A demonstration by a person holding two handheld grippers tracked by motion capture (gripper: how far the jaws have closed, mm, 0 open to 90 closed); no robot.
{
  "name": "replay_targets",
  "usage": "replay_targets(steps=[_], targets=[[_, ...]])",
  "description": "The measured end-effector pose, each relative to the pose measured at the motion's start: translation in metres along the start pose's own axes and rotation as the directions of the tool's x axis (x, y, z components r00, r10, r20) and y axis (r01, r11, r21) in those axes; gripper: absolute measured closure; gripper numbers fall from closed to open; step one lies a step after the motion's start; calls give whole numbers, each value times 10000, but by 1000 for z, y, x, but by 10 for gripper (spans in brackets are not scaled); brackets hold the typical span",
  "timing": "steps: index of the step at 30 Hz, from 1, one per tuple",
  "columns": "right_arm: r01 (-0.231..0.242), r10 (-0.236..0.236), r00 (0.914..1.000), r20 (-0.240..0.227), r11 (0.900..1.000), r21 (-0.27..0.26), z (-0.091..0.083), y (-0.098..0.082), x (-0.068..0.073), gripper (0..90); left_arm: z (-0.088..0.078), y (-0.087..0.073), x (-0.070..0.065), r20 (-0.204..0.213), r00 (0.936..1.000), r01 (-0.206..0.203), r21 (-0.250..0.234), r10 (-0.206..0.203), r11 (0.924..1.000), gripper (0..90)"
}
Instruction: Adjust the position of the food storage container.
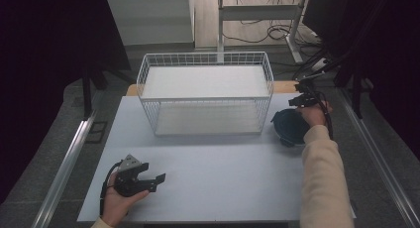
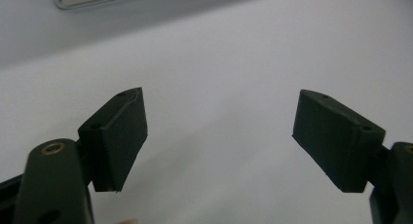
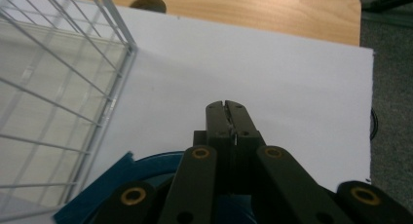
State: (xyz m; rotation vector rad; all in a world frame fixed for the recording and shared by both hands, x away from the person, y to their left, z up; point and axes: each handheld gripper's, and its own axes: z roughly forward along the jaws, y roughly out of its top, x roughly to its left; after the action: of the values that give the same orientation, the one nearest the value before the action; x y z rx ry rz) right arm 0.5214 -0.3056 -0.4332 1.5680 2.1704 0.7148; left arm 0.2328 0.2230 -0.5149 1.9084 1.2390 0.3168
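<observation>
Nearest the camera in the high view, at about 7 o'clock on the white table (image 1: 223, 183), sits the left gripper (image 1: 159, 179) in the person's left hand (image 1: 116, 200), with its grey three-cornered plate on top. Its jaws point toward 3 o'clock and stand apart with nothing between them; the left gripper view shows the two black pads (image 2: 119, 136) spread wide over bare tabletop.

At about 2 o'clock the right hand (image 1: 313, 114), in a cream sleeve (image 1: 322, 183), holds the right gripper (image 1: 300, 100) near the table's far right corner. In the right gripper view its jaws are clenched flat against each other, tip to tip (image 3: 226, 107), with nothing pinched between them.

Just under that gripper lies a dark blue bowl (image 1: 288, 126), tipped up on its side with its opening facing the basket, at roughly 3 o'clock on the table. In the right gripper view the bowl's blue rim (image 3: 122, 173) shows beneath the gripper's arms, just beside the basket's corner. Whether the gripper touches the bowl cannot be told.

A white wire basket (image 1: 205, 96) stands at 12 o'clock, across the far middle of the table, upright. Behind the white top, a strip of wooden board (image 3: 272, 12) shows at the far edge.
</observation>
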Motion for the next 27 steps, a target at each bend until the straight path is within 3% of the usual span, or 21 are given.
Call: replay_targets(steps=[5, 10, 15, 19, 22, 25, 27], targets=[[138, -144, 9997, 186, 9994, 303, 12, -1, -1, 893, 0, -1, 1, -6, 10000, -3, 3, 3, 10000, 197], [-131, 120, 9996, 258, 9989, 445, 17, -2, -1, 897, 0, -1, 1, -41, 10000, 4, -46, -5, 10000, 198], [-409, 422, 9990, -177, 9970, 651, 14, -5, -4, 900, 0, -2, 0, -32, 10000, -10, 17, 10, 10000, 198], [-418, 417, 9991, 22, 9948, 929, 11, -7, 0, 900, -1, -1, 0, -35, 10000, -29, -6, 29, 10000, 198], [-172, 155, 9997, 177, 9947, 1012, 6, -11, 5, 900, 0, -1, 0, -43, 10000, -32, 6, 32, 10000, 198], [-547, 549, 9985, -15, 9957, 749, 1, -22, 6, 900, 0, -2, 0, 0, 10000, 6, 56, -6, 10000, 198], [-427, 437, 9990, -109, 9962, 758, -4, -28, 8, 900, -1, -2, 0, 0, 10000, 10, 59, -10, 10000, 198]])
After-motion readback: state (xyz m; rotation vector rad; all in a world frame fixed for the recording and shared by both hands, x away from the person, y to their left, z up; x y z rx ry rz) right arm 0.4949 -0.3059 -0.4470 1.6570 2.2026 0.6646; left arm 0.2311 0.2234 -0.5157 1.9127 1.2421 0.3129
